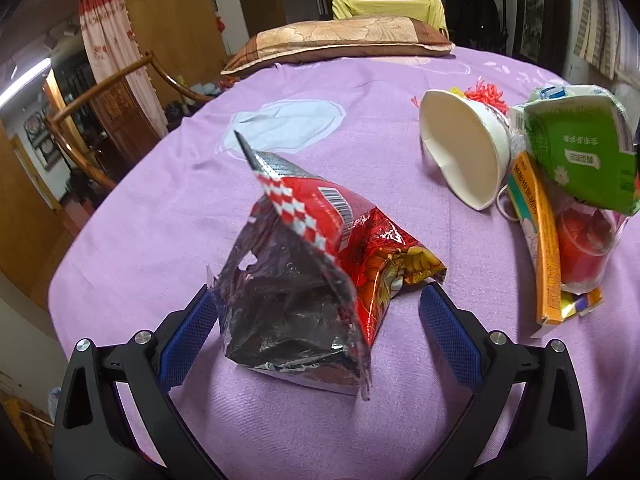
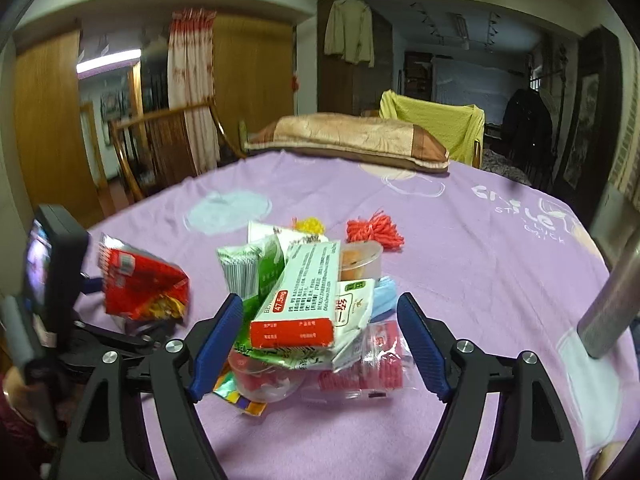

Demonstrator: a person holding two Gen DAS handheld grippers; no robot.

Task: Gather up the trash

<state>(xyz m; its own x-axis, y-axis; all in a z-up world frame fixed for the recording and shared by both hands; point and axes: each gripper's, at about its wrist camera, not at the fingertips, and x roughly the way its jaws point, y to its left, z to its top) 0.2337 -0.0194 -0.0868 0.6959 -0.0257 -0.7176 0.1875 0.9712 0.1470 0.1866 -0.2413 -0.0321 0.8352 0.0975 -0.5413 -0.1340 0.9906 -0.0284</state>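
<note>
A torn red and silver snack bag [image 1: 316, 284] stands on the purple cloth [image 1: 160, 208], between the open fingers of my left gripper [image 1: 318, 304]; the left pad [image 1: 188, 340] touches its foil edge. To its right lie a tipped white paper cup [image 1: 464, 148], a green carton [image 1: 580, 152] and an orange box [image 1: 540, 248]. In the right wrist view my right gripper [image 2: 320, 312] is open around a pile of trash topped by a white and red medicine box [image 2: 296, 312]. The snack bag [image 2: 144, 284] shows at left.
A brown pillow [image 2: 352, 140] lies at the table's far edge, with a yellow-covered chair [image 2: 436, 124] behind it. Red yarn [image 2: 376, 232] and yellow yarn [image 2: 308, 224] lie beyond the pile. A wooden chair [image 1: 100, 120] stands at the left. A grey metal tube [image 2: 612, 296] slants in at right.
</note>
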